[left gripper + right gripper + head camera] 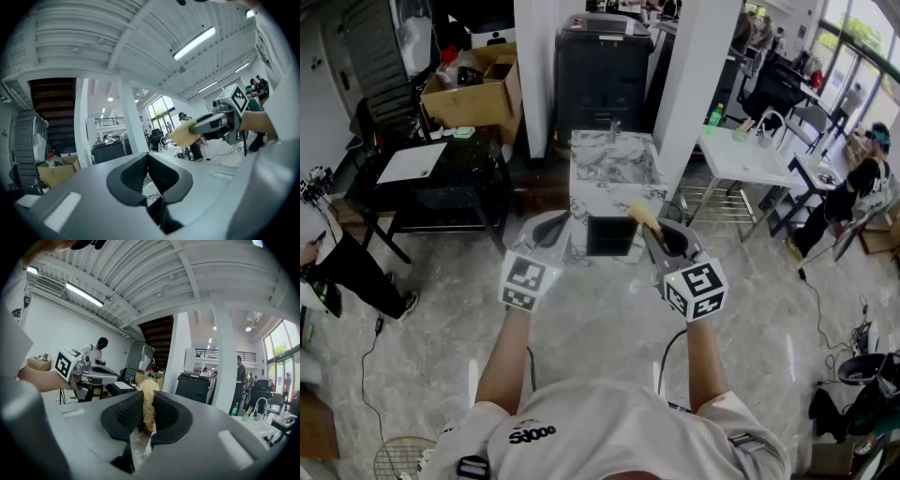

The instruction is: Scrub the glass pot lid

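No glass pot lid shows in any view. My right gripper (653, 228) is shut on a yellow sponge (643, 216), which sticks up between its pads (147, 401). My left gripper (551, 227) is shut with nothing between its jaws (148, 159). Both are held up at chest height, side by side and apart, pointing at a marble counter (614, 173) with a faucet (614, 129) some way ahead. In the left gripper view the right gripper (213, 123) and its sponge (183, 133) show at the right. The left gripper (86, 371) shows at the left of the right gripper view.
A black table (431, 183) with a cardboard box (473, 94) stands left of the counter. To the right are a white pillar (698, 84), a white table (741, 155) and a wire rack (717, 202). A person (347, 267) crouches at far left. Cables lie on the floor.
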The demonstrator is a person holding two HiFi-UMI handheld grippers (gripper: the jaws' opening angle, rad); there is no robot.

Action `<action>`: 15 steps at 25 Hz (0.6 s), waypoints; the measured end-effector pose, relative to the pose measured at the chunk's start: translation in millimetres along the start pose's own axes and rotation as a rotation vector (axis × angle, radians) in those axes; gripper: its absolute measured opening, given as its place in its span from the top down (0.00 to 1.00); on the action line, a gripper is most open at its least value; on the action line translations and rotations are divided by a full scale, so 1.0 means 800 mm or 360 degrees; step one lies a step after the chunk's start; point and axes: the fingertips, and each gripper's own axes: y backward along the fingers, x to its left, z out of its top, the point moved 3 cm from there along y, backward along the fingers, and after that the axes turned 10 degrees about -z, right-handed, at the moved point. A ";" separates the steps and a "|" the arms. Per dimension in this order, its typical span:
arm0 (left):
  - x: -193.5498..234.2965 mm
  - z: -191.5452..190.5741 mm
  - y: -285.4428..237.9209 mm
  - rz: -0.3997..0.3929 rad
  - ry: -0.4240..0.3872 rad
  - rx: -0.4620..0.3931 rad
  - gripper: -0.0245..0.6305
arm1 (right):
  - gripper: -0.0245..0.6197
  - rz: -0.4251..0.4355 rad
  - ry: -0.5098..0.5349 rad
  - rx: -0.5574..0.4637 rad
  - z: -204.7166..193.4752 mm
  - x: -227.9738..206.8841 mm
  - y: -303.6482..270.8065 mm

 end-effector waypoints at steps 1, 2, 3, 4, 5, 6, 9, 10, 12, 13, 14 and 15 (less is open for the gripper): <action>-0.004 -0.001 -0.004 -0.0001 -0.0002 0.0002 0.95 | 0.89 0.0006 0.0003 -0.0002 -0.002 -0.002 0.001; -0.007 -0.002 -0.007 -0.0002 -0.0003 0.0003 0.95 | 0.89 0.0011 0.0007 -0.0004 -0.004 -0.004 0.002; -0.010 -0.002 -0.011 -0.0003 -0.0005 0.0005 0.95 | 0.89 0.0015 0.0009 -0.0003 -0.006 -0.007 0.002; -0.012 -0.002 -0.014 -0.0003 -0.0008 0.0007 0.95 | 0.89 0.0018 0.0009 -0.0001 -0.009 -0.010 0.003; -0.014 -0.002 -0.017 -0.0002 -0.0012 0.0009 0.95 | 0.89 0.0019 0.0008 0.0003 -0.011 -0.013 0.003; -0.015 -0.001 -0.021 -0.0002 -0.0016 0.0011 0.95 | 0.89 0.0019 0.0002 0.0004 -0.013 -0.017 0.003; -0.017 0.000 -0.032 0.0004 -0.0018 0.0021 0.95 | 0.89 0.0015 -0.0052 -0.0019 -0.014 -0.032 0.003; -0.018 0.000 -0.036 0.0006 -0.0014 0.0026 0.95 | 0.89 0.0018 -0.0075 -0.0033 -0.013 -0.037 0.003; -0.023 -0.003 -0.045 0.0013 -0.0006 0.0038 0.95 | 0.89 0.0030 -0.0098 -0.0048 -0.015 -0.047 0.005; -0.027 -0.003 -0.050 0.0018 -0.0003 0.0044 0.95 | 0.89 0.0035 -0.0097 -0.0048 -0.017 -0.053 0.006; -0.031 -0.004 -0.056 0.0024 -0.0002 0.0049 0.95 | 0.89 0.0040 -0.0094 -0.0046 -0.019 -0.059 0.008; -0.035 -0.004 -0.062 0.0032 0.0000 0.0054 0.95 | 0.89 0.0044 -0.0095 -0.0043 -0.023 -0.067 0.009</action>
